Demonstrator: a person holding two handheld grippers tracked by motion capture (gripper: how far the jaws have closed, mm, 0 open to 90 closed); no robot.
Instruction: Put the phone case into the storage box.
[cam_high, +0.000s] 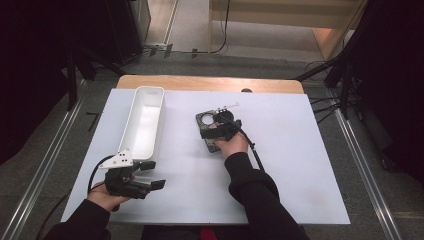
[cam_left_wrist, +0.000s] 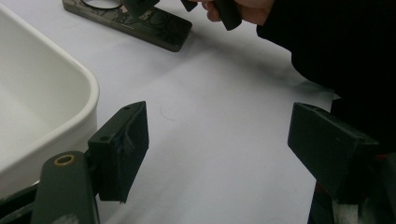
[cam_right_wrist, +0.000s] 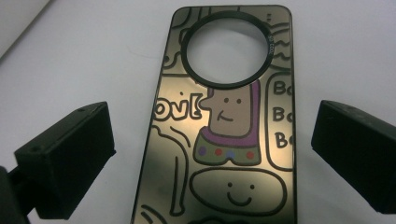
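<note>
A dark phone case (cam_high: 212, 146) with cartoon drawings and a round camera hole lies flat at the middle of the white sheet (cam_high: 290, 150). My right gripper (cam_high: 220, 128) hovers right over it. In the right gripper view the case (cam_right_wrist: 224, 140) runs up between the two black jaws, and that gripper (cam_right_wrist: 215, 116) is open with a jaw on each side, apart from the case. My left gripper (cam_high: 154, 175) rests near the front left, open and holding nothing. In the left gripper view the gripper (cam_left_wrist: 222, 121) faces bare sheet, and the case (cam_left_wrist: 140, 23) lies far off at the top.
A long white tray (cam_high: 142, 125), with nothing in it, stands left of the case; its rounded corner (cam_left_wrist: 70, 79) is close to my left jaw. A small white object (cam_high: 231, 106) lies just beyond the case. The person's dark sleeve (cam_left_wrist: 336, 46) crosses the right side.
</note>
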